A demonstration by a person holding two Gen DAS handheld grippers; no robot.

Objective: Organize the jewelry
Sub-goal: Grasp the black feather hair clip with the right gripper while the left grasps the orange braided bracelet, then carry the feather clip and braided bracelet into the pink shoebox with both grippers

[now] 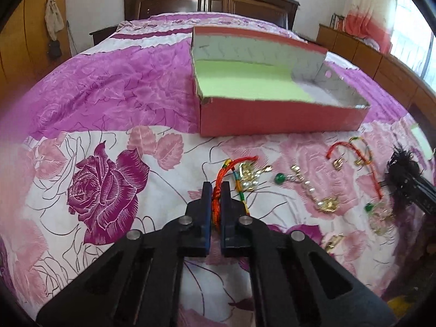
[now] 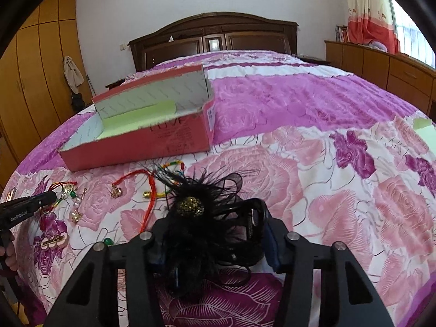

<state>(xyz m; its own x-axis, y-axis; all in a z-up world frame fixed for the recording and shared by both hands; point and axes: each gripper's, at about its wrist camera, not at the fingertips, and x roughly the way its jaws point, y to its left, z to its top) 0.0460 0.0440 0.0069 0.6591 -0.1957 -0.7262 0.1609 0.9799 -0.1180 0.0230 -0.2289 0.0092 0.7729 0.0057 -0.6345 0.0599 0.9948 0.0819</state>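
Item 1: red cord bracelet point(image 1: 217, 190), pinched tight betw. pads of left gripper point(image 1: 217, 188), on floral bedspread point(image 1: 109, 190).
Item 2: black feather hair clip point(image 2: 201, 218), betw. jaws of right gripper point(image 2: 215, 234); pad contact unclear.
Item 3: red box point(image 1: 272, 120), lid off, at 12 o'clock of left gripper.
Item 4: loose jewelry point(image 1: 327, 201), at 3 o'clock.

Black feathered hair clip point(image 2: 190, 218) hides the right gripper's point(image 2: 215, 234) left pad (contact unclear); small gold jewelry pieces point(image 1: 381, 215) blurred; pale green paper sheet point(image 2: 425, 129) cut off at edge.
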